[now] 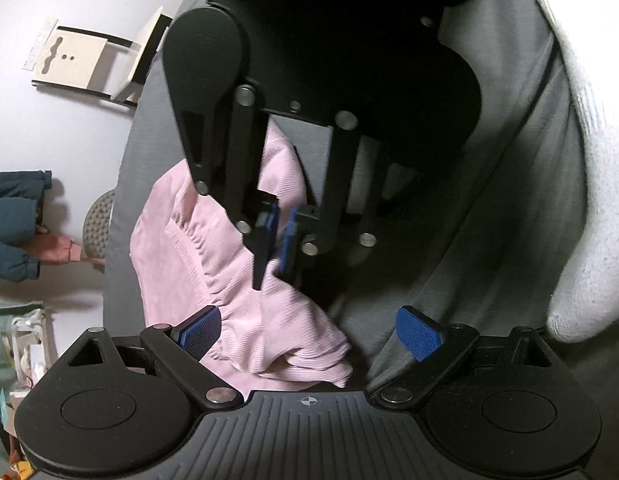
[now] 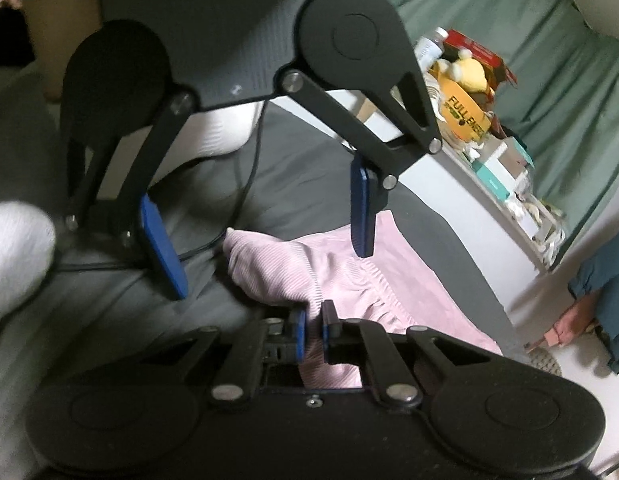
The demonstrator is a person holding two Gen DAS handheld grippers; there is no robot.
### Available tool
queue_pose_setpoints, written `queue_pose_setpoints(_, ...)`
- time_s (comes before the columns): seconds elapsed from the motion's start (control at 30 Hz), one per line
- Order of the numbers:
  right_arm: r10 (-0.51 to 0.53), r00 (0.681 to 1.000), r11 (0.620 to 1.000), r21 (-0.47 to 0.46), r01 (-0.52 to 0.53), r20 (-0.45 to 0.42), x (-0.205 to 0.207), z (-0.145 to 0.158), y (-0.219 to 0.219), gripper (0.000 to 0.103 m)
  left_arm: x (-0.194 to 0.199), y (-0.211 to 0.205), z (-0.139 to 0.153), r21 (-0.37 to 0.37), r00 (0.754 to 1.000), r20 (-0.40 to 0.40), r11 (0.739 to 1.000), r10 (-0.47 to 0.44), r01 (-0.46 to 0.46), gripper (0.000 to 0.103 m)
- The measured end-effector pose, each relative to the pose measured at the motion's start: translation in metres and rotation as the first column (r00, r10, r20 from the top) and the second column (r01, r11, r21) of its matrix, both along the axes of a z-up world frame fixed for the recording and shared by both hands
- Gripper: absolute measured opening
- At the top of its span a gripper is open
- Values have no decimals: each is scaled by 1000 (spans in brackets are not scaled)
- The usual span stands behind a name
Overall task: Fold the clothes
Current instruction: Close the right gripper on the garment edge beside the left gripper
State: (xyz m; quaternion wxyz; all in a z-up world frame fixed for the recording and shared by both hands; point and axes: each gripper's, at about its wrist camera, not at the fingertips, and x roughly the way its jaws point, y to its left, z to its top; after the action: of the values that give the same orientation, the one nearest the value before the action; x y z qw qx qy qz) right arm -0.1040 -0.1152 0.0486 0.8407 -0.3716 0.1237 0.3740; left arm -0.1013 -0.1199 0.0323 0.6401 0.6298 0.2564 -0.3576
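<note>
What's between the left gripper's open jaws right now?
A fold of the pink garment lies between the jaws of the left gripper, nearer one pad, unpinched; grey bedding fills the rest. This shows in the left wrist view.

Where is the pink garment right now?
The pink garment lies bunched on the grey bed sheet, centre frame in both wrist views. The right hand-held gripper pinches its near edge, and the open left hand-held gripper hovers above it.

Each claw is matte black: round pivot discs, flat link arms joined by silver screws, and ribbed blue pads (image 1: 199, 332) on the fingers. The left claw (image 1: 309, 334) has a ribbed grey deck with a small crosshair mark. The person wears a white ribbed-knit sleeve (image 1: 589, 160).
</note>
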Motion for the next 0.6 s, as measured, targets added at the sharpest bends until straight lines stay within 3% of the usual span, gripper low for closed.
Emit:
queue_pose_setpoints(0.4, -25, 999, 998, 55, 27, -45, 7, 8, -8, 8, 1, -6, -8, 49, 1000, 11, 999, -10, 9, 95)
queue_pose_setpoints(0.6, -29, 996, 996, 78, 35, -79, 9, 11, -11, 8, 9, -9, -3, 17, 998, 26, 998, 52, -53, 94)
